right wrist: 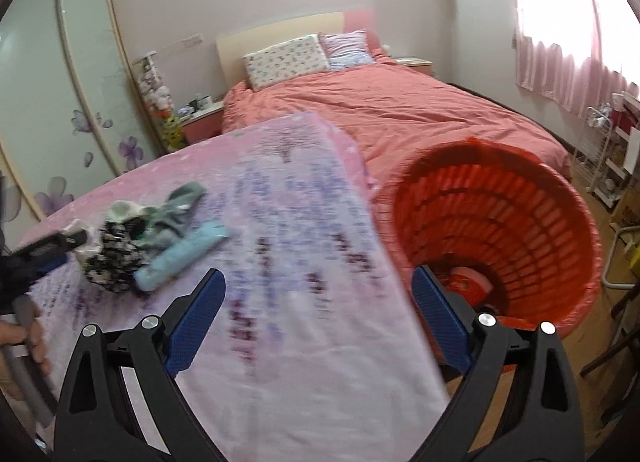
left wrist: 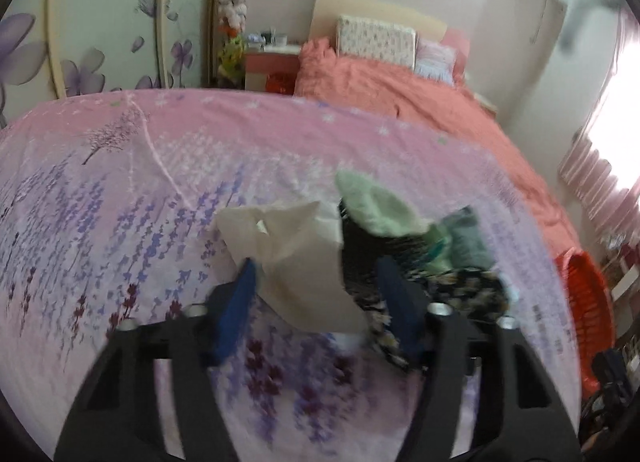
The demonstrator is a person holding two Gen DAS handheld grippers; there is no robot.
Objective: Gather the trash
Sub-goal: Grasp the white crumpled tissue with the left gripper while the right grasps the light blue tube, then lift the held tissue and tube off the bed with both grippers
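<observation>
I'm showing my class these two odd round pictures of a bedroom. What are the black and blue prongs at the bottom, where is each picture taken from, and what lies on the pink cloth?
The prongs are hand-held two-finger grippers, each carrying a wide-angle camera looking along its fingers. One picture comes from the left gripper, open around a crumpled white tissue without visibly pinching it. The other comes from the right gripper, open and empty. On the pink flower-printed sheet lie a black-and-white patterned cloth, pale green socks and a light blue packet. Beside it stands a red plastic lattice basket.

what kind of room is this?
A home bedroom: a made bed with pillows, a sliding wardrobe, and a nightstand beside the bed.
</observation>
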